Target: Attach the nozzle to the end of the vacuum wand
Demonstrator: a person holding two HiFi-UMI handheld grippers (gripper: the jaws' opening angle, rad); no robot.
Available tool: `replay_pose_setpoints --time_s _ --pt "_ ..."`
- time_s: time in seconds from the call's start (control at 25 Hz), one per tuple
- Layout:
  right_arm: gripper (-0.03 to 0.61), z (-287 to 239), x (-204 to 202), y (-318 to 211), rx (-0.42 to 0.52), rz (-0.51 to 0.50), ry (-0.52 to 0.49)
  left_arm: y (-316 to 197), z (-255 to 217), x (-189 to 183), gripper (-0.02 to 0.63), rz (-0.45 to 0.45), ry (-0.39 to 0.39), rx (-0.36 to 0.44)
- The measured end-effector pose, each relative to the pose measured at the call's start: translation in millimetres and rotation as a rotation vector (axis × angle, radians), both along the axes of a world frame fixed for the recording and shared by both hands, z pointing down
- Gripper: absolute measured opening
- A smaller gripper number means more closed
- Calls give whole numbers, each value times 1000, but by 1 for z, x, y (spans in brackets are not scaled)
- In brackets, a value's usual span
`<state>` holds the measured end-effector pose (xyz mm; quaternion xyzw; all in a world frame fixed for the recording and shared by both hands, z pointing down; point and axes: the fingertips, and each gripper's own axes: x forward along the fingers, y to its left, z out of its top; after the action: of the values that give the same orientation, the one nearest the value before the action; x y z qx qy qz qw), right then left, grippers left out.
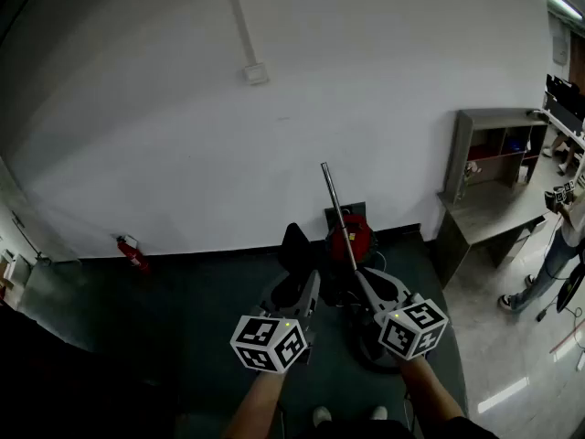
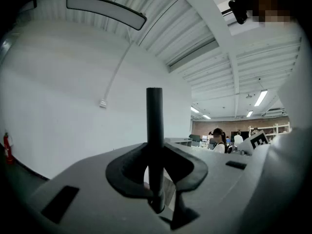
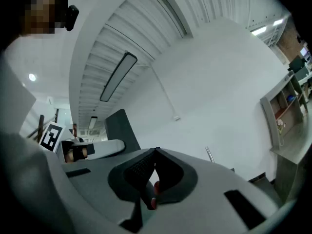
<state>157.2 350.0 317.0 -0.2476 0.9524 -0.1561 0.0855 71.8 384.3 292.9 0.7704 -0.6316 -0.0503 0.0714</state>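
The left gripper [image 2: 156,177] is clamping the nozzle [image 2: 154,121] upright between its wide-spread jaws, readying it for the wand [image 1: 336,210] ahead, while the right gripper [image 3: 153,173] is idling fully closed, empty.

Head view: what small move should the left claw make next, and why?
Probably carry the nozzle up and rightward to the free top end of the wand. The left claw grips the nozzle upright, but it stands apart from the wand, nothing fitted yet.
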Motion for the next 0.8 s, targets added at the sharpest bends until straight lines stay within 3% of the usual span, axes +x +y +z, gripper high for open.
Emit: replay_pose_setpoints --time_s 0.44,0.8 --pt "18 8 -1 -1 -12 5 1 1 10 -5 86 6 16 -10" --pt "18 13 -26 9 -54 -13 -45 7 22 -33 86 27 32 -31"
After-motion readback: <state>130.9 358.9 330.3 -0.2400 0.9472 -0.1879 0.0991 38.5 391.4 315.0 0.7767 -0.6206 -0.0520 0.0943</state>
